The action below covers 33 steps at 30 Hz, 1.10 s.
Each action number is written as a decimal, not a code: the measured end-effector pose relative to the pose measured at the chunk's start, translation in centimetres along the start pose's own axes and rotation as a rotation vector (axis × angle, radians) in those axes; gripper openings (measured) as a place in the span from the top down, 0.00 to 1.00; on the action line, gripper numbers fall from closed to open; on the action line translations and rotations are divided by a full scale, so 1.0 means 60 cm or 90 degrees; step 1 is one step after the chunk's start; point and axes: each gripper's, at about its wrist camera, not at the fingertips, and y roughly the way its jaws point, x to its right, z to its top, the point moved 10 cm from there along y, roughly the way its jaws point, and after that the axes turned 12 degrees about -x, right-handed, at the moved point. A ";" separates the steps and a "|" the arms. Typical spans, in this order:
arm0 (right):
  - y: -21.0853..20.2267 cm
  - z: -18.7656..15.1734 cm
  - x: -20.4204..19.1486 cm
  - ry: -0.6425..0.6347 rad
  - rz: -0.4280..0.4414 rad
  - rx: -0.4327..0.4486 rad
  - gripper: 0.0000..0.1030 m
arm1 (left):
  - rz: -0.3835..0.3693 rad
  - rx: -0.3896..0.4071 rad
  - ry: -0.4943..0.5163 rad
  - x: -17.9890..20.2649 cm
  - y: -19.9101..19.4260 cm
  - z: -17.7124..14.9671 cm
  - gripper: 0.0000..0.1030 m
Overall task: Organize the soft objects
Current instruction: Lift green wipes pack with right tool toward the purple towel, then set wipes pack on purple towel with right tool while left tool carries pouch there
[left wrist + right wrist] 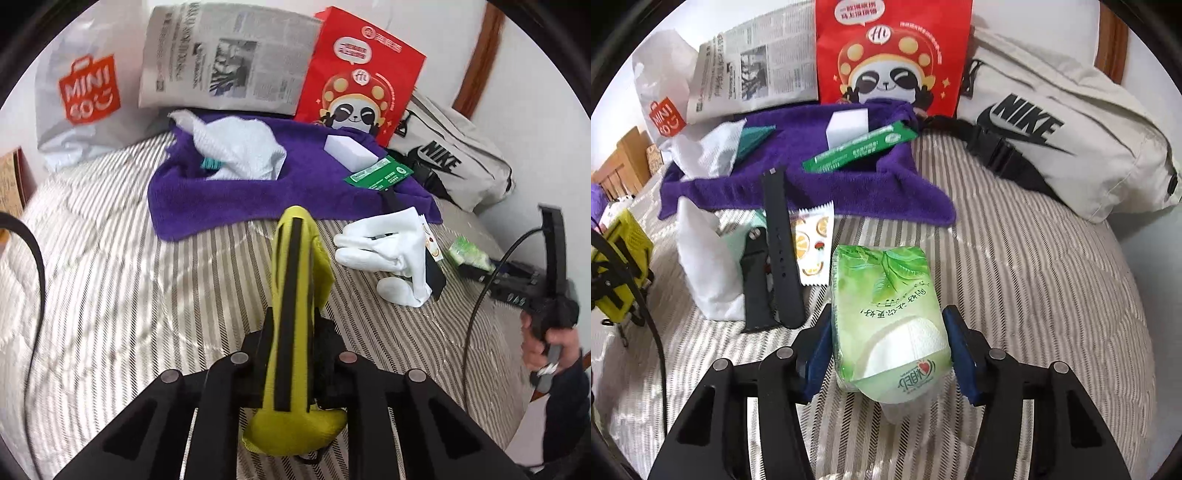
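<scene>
At lower centre of each view, the left tool [295, 280] clamps a yellow cloth [295, 332] while the right tool [886, 328], half open, brackets a green tissue pack [886, 317] on the striped bed [1015, 295] (slippery wrap could squirt free).
</scene>
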 end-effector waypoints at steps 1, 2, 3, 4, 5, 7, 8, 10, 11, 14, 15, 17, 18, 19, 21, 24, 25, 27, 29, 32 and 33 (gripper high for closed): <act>-0.006 0.002 0.000 0.001 0.005 0.003 0.45 | 0.001 -0.002 0.003 0.001 0.000 0.002 0.89; -0.012 0.004 0.001 0.001 0.006 0.007 0.45 | -0.002 -0.004 0.003 0.003 0.000 0.004 0.90; -0.018 0.007 0.002 0.000 0.005 0.010 0.45 | -0.004 -0.005 0.002 0.003 0.000 0.005 0.90; -0.023 0.010 0.003 -0.001 0.004 0.012 0.45 | -0.003 -0.007 0.001 0.004 -0.001 0.006 0.90; -0.027 0.012 0.003 -0.002 0.004 0.014 0.45 | -0.004 -0.007 0.001 0.004 -0.003 0.008 0.90; -0.038 0.021 0.000 -0.006 0.010 0.023 0.45 | -0.005 0.001 -0.004 0.003 -0.011 0.016 0.90; -0.043 0.026 -0.001 -0.007 0.014 0.027 0.45 | -0.009 0.001 -0.006 0.002 -0.013 0.017 0.90; -0.046 0.037 -0.005 -0.008 0.018 0.028 0.45 | -0.009 -0.003 -0.010 -0.001 -0.016 0.023 0.90; -0.048 0.043 -0.007 -0.010 0.018 0.030 0.45 | -0.006 -0.003 -0.011 -0.003 -0.018 0.026 0.90; -0.055 0.065 -0.016 -0.018 0.020 0.039 0.45 | -0.005 0.007 -0.017 -0.009 -0.029 0.040 0.90; -0.056 0.076 -0.021 -0.020 0.027 0.040 0.45 | -0.009 0.011 -0.020 -0.011 -0.032 0.046 0.90; -0.054 0.094 -0.032 -0.022 0.042 0.041 0.45 | -0.012 0.021 -0.023 -0.014 -0.039 0.060 0.90; -0.053 0.102 -0.036 -0.022 0.044 0.041 0.45 | -0.013 0.024 -0.022 -0.015 -0.041 0.066 0.90; -0.052 0.111 -0.041 -0.024 0.047 0.042 0.45 | -0.012 0.026 -0.023 -0.017 -0.043 0.073 0.90; -0.047 0.136 -0.053 -0.028 0.054 0.047 0.45 | -0.009 0.029 -0.026 -0.020 -0.044 0.088 0.90; -0.040 0.169 -0.069 -0.028 0.070 0.049 0.45 | -0.008 0.037 -0.027 -0.024 -0.048 0.110 0.90; -0.036 0.181 -0.075 -0.028 0.074 0.049 0.45 | -0.006 0.041 -0.029 -0.028 -0.050 0.116 0.90; -0.026 0.208 -0.092 -0.035 0.080 0.046 0.45 | 0.000 0.045 -0.038 -0.037 -0.052 0.127 0.90; -0.005 0.235 -0.115 -0.054 0.091 0.032 0.45 | -0.003 0.049 -0.044 -0.046 -0.054 0.134 0.90; 0.027 0.271 -0.138 -0.058 0.088 0.023 0.45 | 0.002 0.051 -0.052 -0.062 -0.054 0.140 0.90; 0.040 0.284 -0.149 -0.063 0.093 0.016 0.45 | 0.003 0.051 -0.056 -0.067 -0.054 0.142 0.90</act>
